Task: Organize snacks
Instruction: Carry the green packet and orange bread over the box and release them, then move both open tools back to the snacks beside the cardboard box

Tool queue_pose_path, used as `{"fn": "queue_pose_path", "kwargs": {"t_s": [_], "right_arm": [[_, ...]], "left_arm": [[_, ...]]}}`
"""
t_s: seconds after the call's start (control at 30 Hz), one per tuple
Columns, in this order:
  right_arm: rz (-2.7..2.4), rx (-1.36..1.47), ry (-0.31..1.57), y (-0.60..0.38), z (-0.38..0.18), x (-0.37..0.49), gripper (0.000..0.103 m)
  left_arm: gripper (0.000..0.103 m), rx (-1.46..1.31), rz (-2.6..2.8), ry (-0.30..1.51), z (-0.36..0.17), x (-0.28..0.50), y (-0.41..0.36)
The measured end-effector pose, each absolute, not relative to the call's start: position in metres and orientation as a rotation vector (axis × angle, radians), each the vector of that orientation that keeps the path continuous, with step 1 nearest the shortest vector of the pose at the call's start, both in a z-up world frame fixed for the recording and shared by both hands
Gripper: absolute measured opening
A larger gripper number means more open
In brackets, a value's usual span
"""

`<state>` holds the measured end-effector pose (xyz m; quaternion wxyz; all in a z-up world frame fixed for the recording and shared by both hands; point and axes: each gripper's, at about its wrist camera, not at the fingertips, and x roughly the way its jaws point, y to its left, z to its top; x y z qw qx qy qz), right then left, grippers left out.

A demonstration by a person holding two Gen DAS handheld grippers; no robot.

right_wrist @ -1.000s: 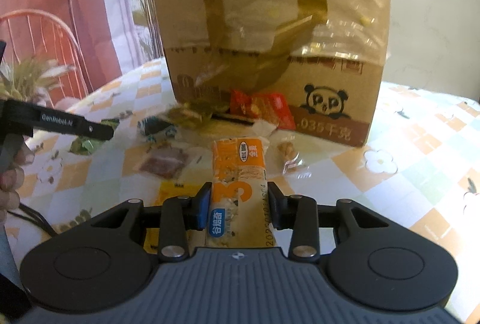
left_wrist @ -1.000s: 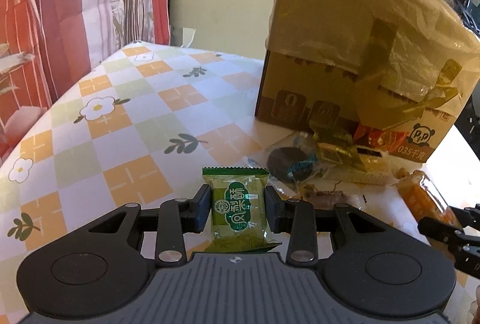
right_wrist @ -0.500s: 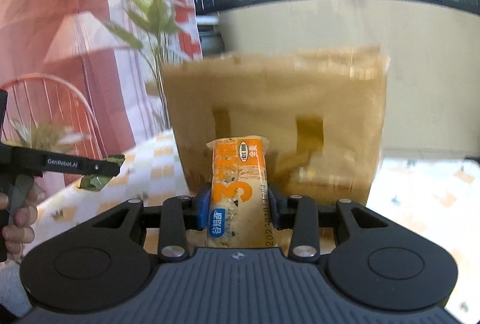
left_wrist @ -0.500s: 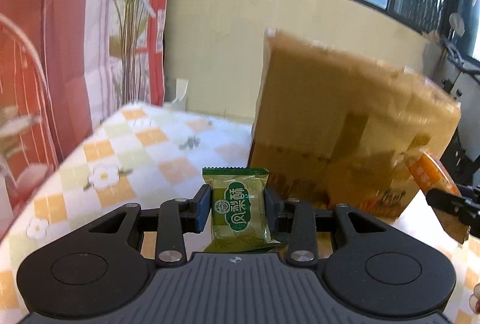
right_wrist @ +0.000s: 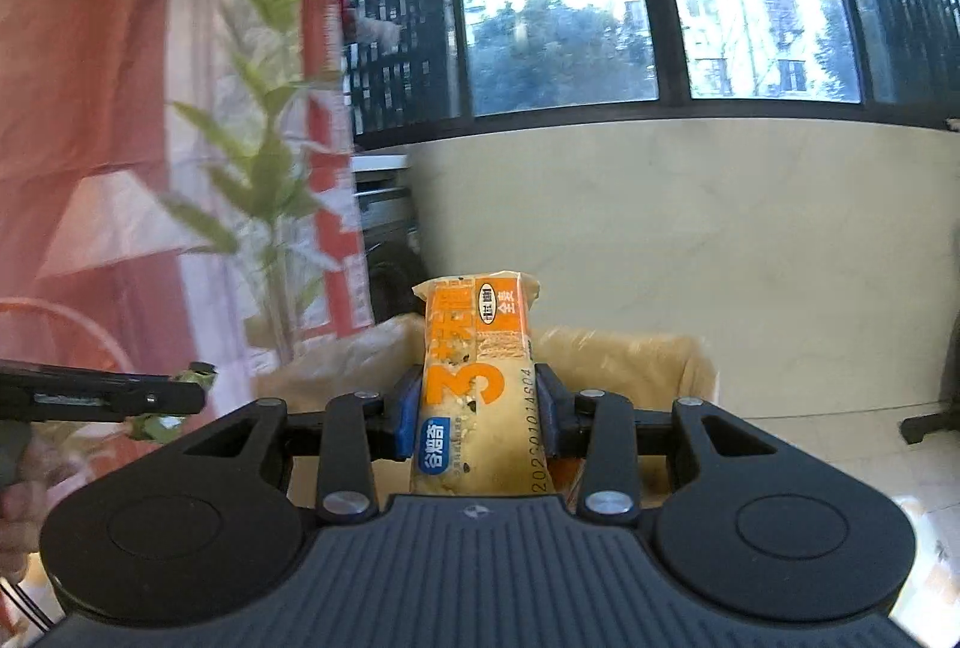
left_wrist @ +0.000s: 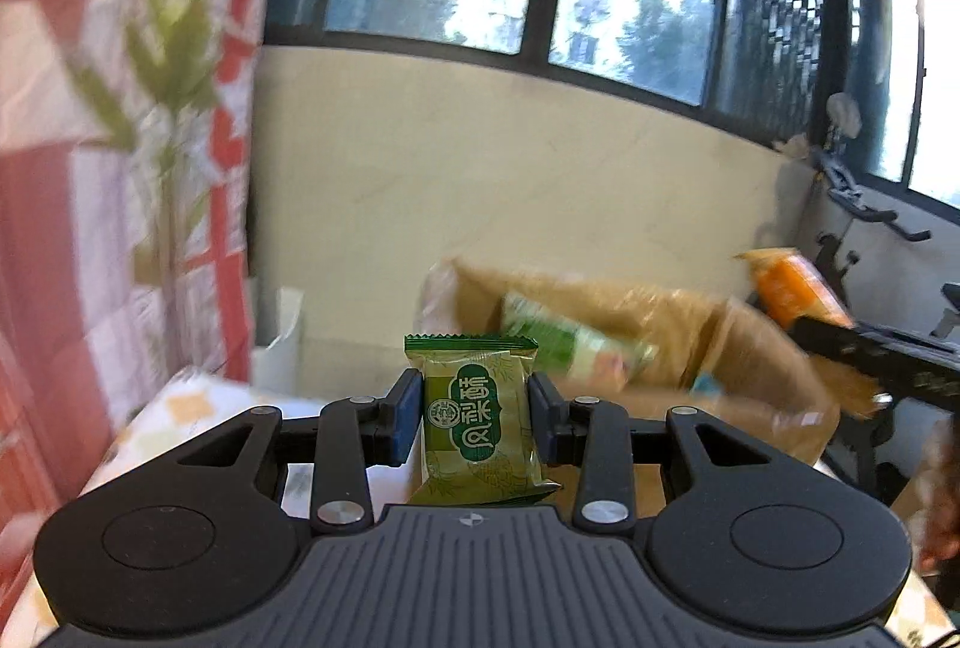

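My left gripper [left_wrist: 474, 411] is shut on a green snack packet [left_wrist: 477, 423] and holds it high, level with the top of the cardboard box [left_wrist: 678, 336]. The box stands open just ahead and to the right, with a green-and-white packet [left_wrist: 564, 339] inside. My right gripper [right_wrist: 477, 411] is shut on an orange snack bar packet [right_wrist: 477, 384], held upright above the near rim of the same box [right_wrist: 624, 348]. The right gripper shows at the right edge of the left wrist view [left_wrist: 870, 360], with the orange packet [left_wrist: 792, 288]. The left gripper shows at the left of the right wrist view [right_wrist: 102, 393].
A table with a checked flower cloth [left_wrist: 198, 396] lies below at left. A red and white curtain [left_wrist: 108, 168] with a leaf print hangs left. A pale wall [right_wrist: 690, 240] and windows stand behind the box. A person's hand [right_wrist: 18, 516] is at the lower left.
Both grippers have risen with their packets, from table level to above the top of the box. The box's open top has come into view; the table snacks have dropped out of sight.
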<state>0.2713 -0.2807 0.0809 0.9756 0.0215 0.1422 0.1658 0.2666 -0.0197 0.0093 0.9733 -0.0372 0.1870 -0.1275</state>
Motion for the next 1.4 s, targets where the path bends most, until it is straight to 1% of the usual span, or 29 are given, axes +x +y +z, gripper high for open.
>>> {"fn": "queue_pose_path", "kwargs": {"t_s": [0.2,0.3,0.37,0.47,0.5,0.53,0.57,0.6,0.97,1.1,1.3,1.37,1.4], "right_arm": [[0.260,0.070,0.347,-0.280,0.068,0.325,0.039],[0.243,0.139,0.386,-0.280,0.059,0.341,0.039],[0.230,0.161,0.406,-0.279,0.054,0.345,0.040],[0.204,0.155,0.433,-0.274,0.050,0.347,0.046],[0.214,0.149,0.431,-0.275,0.050,0.344,0.052],[0.226,0.134,0.417,-0.276,0.052,0.339,0.055],[0.234,0.112,0.403,-0.277,0.054,0.333,0.056],[0.242,0.089,0.392,-0.278,0.055,0.327,0.056],[0.369,0.020,0.335,-0.286,0.047,0.263,0.056],[0.404,-0.024,0.338,-0.285,0.032,0.238,0.056],[0.426,-0.023,0.391,-0.289,0.000,0.211,0.056],[0.422,-0.027,0.436,-0.288,-0.016,0.211,0.055],[0.420,-0.024,0.458,-0.287,-0.023,0.213,0.052]], "left_arm": [[0.040,-0.059,-0.329,0.358,0.026,0.318,-0.061],[0.040,-0.020,-0.353,0.360,0.023,0.342,-0.086],[0.040,-0.021,-0.379,0.393,0.014,0.356,-0.096],[0.042,-0.001,-0.380,0.473,0.002,0.371,-0.105],[0.046,0.008,-0.367,0.479,0.000,0.371,-0.104],[0.050,0.019,-0.357,0.472,-0.002,0.369,-0.103],[0.055,0.024,-0.354,0.465,-0.004,0.365,-0.099],[0.056,0.023,-0.354,0.466,-0.005,0.362,-0.095],[0.056,-0.016,-0.360,0.437,0.010,0.297,-0.043],[0.056,-0.040,-0.331,0.457,-0.004,0.278,-0.030],[0.056,-0.067,-0.274,0.493,-0.031,0.255,-0.020],[0.056,-0.084,-0.275,0.513,-0.043,0.251,-0.018],[0.056,-0.090,-0.269,0.533,-0.050,0.251,-0.018]]}}
